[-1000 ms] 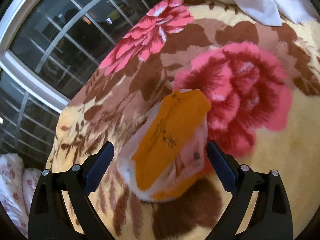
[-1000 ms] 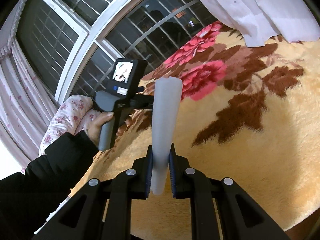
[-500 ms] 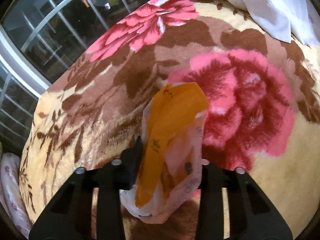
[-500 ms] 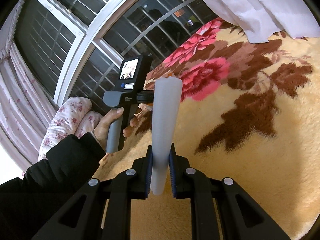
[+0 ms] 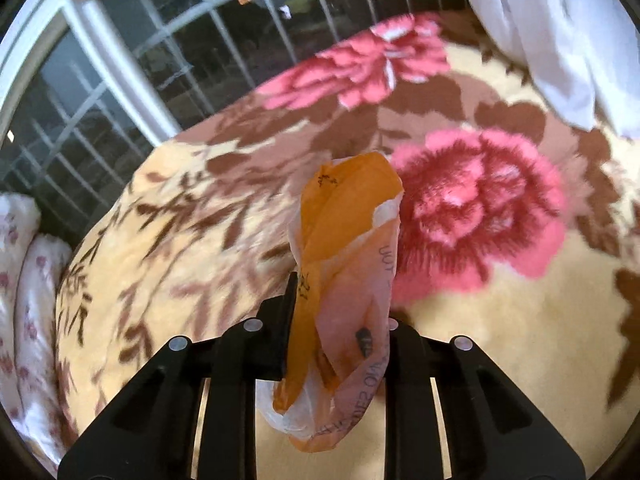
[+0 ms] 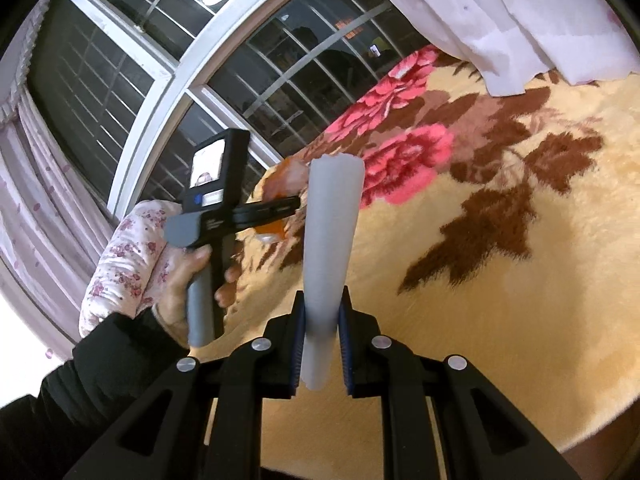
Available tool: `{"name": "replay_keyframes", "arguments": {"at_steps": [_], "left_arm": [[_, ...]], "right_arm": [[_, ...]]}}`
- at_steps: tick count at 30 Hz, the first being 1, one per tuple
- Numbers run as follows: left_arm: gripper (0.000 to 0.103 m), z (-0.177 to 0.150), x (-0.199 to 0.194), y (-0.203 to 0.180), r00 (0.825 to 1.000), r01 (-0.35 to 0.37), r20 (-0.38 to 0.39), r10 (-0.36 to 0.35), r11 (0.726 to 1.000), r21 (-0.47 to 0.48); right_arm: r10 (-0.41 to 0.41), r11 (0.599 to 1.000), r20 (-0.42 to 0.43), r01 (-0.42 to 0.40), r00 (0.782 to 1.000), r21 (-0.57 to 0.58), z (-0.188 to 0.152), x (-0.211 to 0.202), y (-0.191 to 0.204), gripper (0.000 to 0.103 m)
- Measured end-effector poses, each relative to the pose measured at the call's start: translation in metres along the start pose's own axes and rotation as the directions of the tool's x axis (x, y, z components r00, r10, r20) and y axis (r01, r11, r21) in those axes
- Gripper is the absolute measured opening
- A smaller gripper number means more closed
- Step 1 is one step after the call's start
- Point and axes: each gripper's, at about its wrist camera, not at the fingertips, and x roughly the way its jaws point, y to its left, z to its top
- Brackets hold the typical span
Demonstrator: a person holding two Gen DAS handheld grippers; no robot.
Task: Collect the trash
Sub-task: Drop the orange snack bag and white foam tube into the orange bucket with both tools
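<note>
Crumpled orange wrapper (image 5: 344, 280), pale cup (image 6: 328, 248), both gripper-held

I see a thin, crinkled plastic wrapper (image 5: 344, 280), orange and translucent with a slight sheen, pinched in my left tool (image 5: 340, 344), whose arms are matt black plastic with small shiny metal screw heads. The blanket (image 5: 500, 360) on the bed is thick, fuzzy plush with a soft pile. My right tool (image 6: 320, 344) has the same matt black plastic, with ribbed blue pads (image 6: 344, 344) pressed on a smooth, matt, whitish translucent cone (image 6: 328, 248) that looks like plastic. The curtain (image 6: 520, 12) is thin white cloth. The window frame (image 6: 188, 76) is glossy white; the sleeve (image 6: 104, 368) is matt black fabric.
</note>
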Motion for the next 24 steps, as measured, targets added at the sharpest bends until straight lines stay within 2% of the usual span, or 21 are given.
{"name": "replay_keyframes", "arguments": {"at_steps": [6,14,19,24], "left_arm": [[0.02,-0.044,-0.057,0.019,0.999,0.023,0.05,-0.02,0.998,-0.054],[0.02,-0.14,-0.135,0.033,0.99,0.08,0.124,-0.067,0.991,-0.104],[0.02,-0.196,-0.171,0.054,0.982,0.14,0.152,-0.112,0.971,-0.192],[0.02,-0.25,-0.196,0.058,0.982,0.137,0.158,-0.107,0.971,-0.195]], "right_arm": [[-0.041,0.996,0.006,0.042,0.999,-0.076,-0.019,-0.016,0.03,0.015],[-0.054,0.982,-0.007,0.052,0.999,-0.181,-0.058,-0.051,0.062,0.015],[-0.083,0.962,-0.006,0.078,0.997,-0.263,-0.077,-0.077,0.075,0.016],[-0.115,0.934,-0.024,0.1,0.993,-0.343,-0.098,-0.094,0.083,0.016]]}}
